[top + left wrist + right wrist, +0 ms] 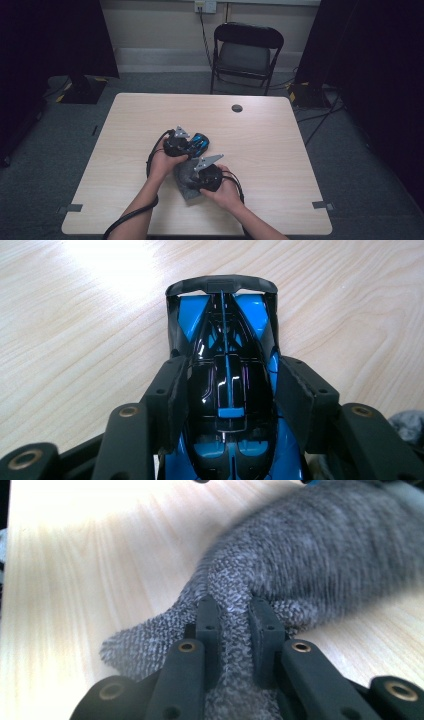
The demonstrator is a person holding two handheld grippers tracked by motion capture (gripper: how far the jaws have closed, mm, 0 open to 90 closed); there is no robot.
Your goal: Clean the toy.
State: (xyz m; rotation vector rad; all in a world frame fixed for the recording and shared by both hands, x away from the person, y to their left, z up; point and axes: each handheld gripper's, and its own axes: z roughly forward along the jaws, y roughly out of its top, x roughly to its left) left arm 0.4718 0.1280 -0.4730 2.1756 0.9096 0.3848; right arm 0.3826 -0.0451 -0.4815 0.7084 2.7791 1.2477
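A blue and black toy car (pixel 227 385) with a black rear wing lies between the jaws of my left gripper (pixel 230 395), whose pads press on both its flanks. In the high view the toy car (pixel 201 141) sits near the table's middle with the left gripper (pixel 192 144) on it. Just below it, my right gripper (pixel 192 172) is shut on a grey knitted cloth (pixel 187 190). In the right gripper view the cloth (pixel 300 555) is pinched into a fold between the jaws of the right gripper (pixel 235 620), and the rest spreads over the wood.
The light wooden table (pixel 270 150) has a round cable hole (pixel 237 108) near its far edge. A black folding chair (pixel 245 55) stands beyond the table. Dark curtains hang at both sides. Tape marks (pixel 322 204) sit near the front corners.
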